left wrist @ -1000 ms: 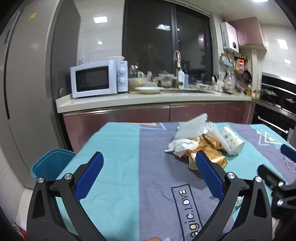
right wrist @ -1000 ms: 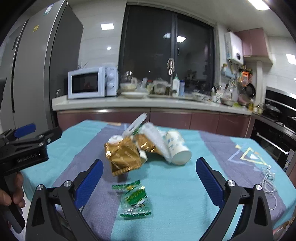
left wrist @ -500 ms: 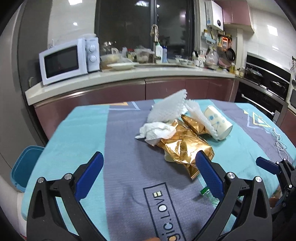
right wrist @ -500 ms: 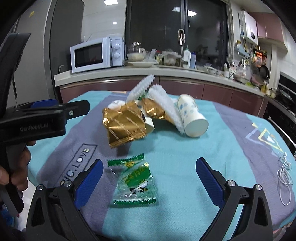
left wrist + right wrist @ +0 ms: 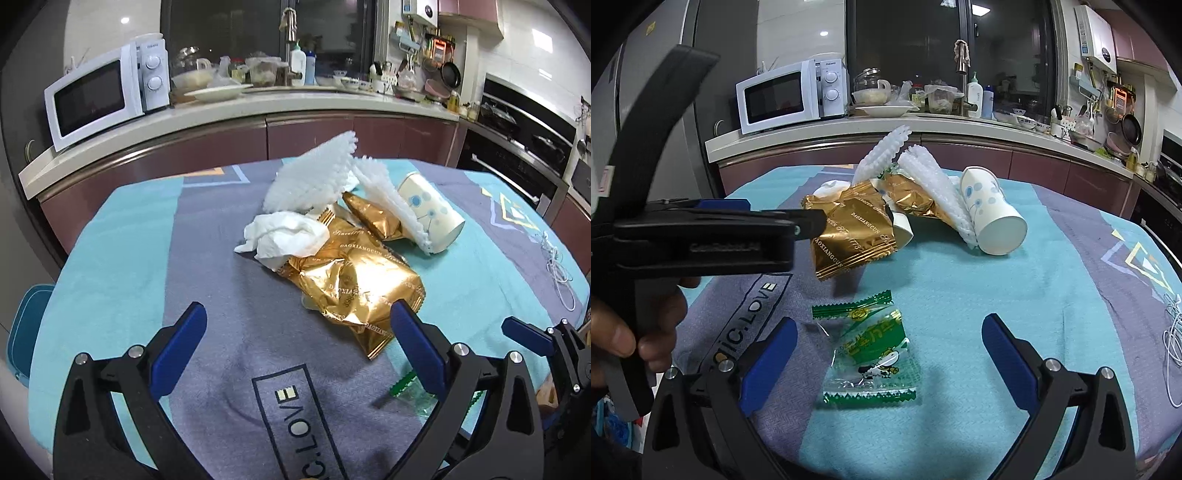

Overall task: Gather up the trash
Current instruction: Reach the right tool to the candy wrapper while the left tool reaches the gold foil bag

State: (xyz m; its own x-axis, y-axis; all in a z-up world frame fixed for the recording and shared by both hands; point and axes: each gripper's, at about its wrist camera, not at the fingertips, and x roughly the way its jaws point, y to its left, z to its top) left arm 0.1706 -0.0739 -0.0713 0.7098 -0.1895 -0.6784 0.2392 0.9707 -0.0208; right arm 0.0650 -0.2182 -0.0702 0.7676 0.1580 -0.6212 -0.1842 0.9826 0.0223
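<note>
On tablecloth (image 5: 122, 258), mid-table, trash heap sits: gold wrapper (image 5: 354, 291) in front, crumpled tissue (image 5: 284, 236) on its left edge, white foam netting (image 5: 314, 177) behind, paper cup (image 5: 430, 212) tipped on side at right. Your left gripper (image 5: 295, 343) hovers before gold wrapper, jaws spread wide, nothing held. Your right gripper (image 5: 890, 354) also wide open and empty, green candy wrapper (image 5: 871, 354) lying flat on cloth between its fingers. White cable (image 5: 1172, 350) near table's right edge.

glossy gold foil wrapper (image 5: 354, 284), paper cup (image 5: 430, 212), matt cloth tablecloth (image 5: 122, 236), clear plastic candy pkt (image 5: 873, 354)
</note>
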